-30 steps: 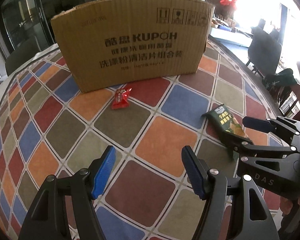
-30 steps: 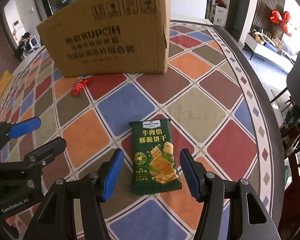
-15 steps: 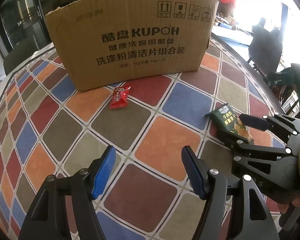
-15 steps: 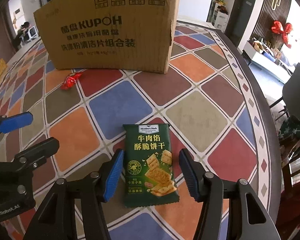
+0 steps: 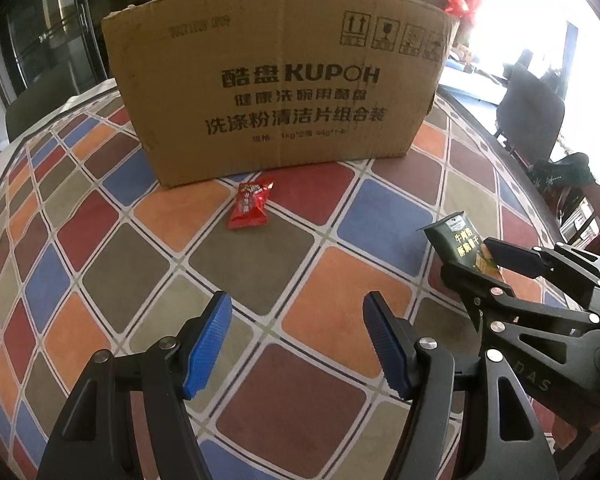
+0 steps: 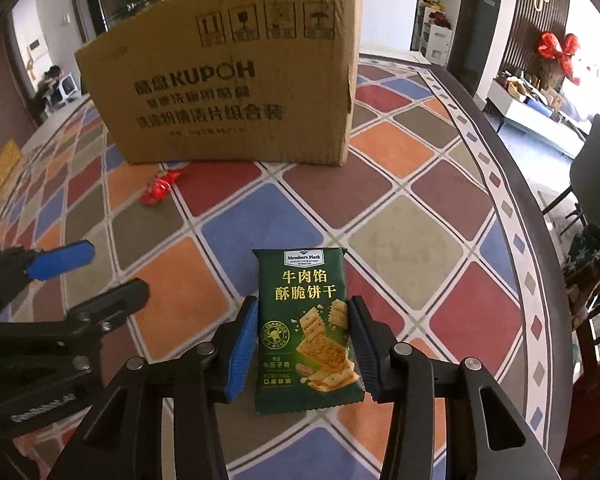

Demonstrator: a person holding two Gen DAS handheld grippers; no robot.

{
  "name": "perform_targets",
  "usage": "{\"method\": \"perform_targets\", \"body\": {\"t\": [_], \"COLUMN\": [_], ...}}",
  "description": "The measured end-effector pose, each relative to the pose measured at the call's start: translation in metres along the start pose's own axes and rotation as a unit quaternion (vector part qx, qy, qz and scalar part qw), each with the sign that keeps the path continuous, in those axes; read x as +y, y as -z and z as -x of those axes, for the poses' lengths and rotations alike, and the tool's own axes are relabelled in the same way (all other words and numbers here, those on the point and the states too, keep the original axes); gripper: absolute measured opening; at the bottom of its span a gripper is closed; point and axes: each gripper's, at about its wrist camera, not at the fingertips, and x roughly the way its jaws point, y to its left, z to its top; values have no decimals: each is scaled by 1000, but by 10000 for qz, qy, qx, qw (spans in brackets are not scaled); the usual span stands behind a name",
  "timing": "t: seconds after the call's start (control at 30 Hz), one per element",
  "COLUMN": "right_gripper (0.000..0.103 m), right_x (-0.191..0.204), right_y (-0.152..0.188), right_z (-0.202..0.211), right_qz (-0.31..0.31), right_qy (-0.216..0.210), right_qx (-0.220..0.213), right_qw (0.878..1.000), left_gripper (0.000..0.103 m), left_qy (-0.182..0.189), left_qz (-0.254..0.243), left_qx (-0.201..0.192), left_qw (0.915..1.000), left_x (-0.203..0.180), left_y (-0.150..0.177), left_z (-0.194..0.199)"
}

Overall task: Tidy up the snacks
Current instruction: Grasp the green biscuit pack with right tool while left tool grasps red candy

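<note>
Both blue pads of the right gripper [image 6: 302,344] are closing onto the green cracker packet [image 6: 306,332]

right gripper [image 6: 303,346]: jaws closing, blue pads now against the sides of green foil cracker packet [image 6: 306,328] | packet's far end lifted off the patchwork tablecloth [image 5: 340,292]

Right gripper [image 6: 304,346] tilts downward, fingers [image 6: 242,350] closing; left gripper [image 5: 298,344] tilts downward, fingers parted.

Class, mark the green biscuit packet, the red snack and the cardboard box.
green biscuit packet [image 6: 306,320], right wrist view, front face
red snack [image 5: 251,205], left wrist view, wrapper middle
cardboard box [image 5: 284,92], left wrist view, printed side
</note>
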Motion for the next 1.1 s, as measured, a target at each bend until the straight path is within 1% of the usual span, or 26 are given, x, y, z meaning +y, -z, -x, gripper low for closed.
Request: {"method": "perform_targets", "body": {"t": [0.17, 0.33, 0.43, 0.53, 0.6, 0.73, 0.87, 0.93, 1.0, 1.1], "right_gripper": [46, 46, 46, 46, 46, 46, 46, 46, 46, 46], "right_x": [5, 12, 18, 23, 24, 21, 14, 10, 8, 5], "right_y": [-10, -22, -27, -31, -34, -37, -40, -41, -42, -43], "right_z": [2, 0, -2, -4, -7, -16, -26, -31, -35, -37], "right_qz": [-110, -213, -176, -154, -244, -372, -597, -678, -754, -776], "right_qy": [-46, -89, 22, 192, 175, 139, 16, -13, -113, -144], "right_qx": [-95, -229, -326, -436, -458, -395, -294, -243, -182, -169], "right_qw": [9999, 9995, 9993, 9987, 9985, 9984, 9978, 9974, 9969, 9967], "left_gripper": [68, 68, 68, 67, 67, 67, 58, 57, 51, 47], "left_qy": [128, 6, -32, -16, 24, -63, -94, -136, -110, -111], "left_qz": [111, 68, 6, -11, -72, -206, -270, -293, -299, -310], "left_qx": [-318, -493, -584, -557, -546, -529, -452, -451, -417, -343], "left_qw": [9993, 9988, 9983, 9984, 9985, 9984, 9986, 9985, 9986, 9989], "left_x": [14, 25, 33, 38, 39, 39, 39, 39, 39, 39], "left_y": [-7, -18, -25, -32, -37, -43, -50, -53, -55, -56], "left_z": [6, 5, 1, -8, -13, -23, -32, -35, -39, -44]}}
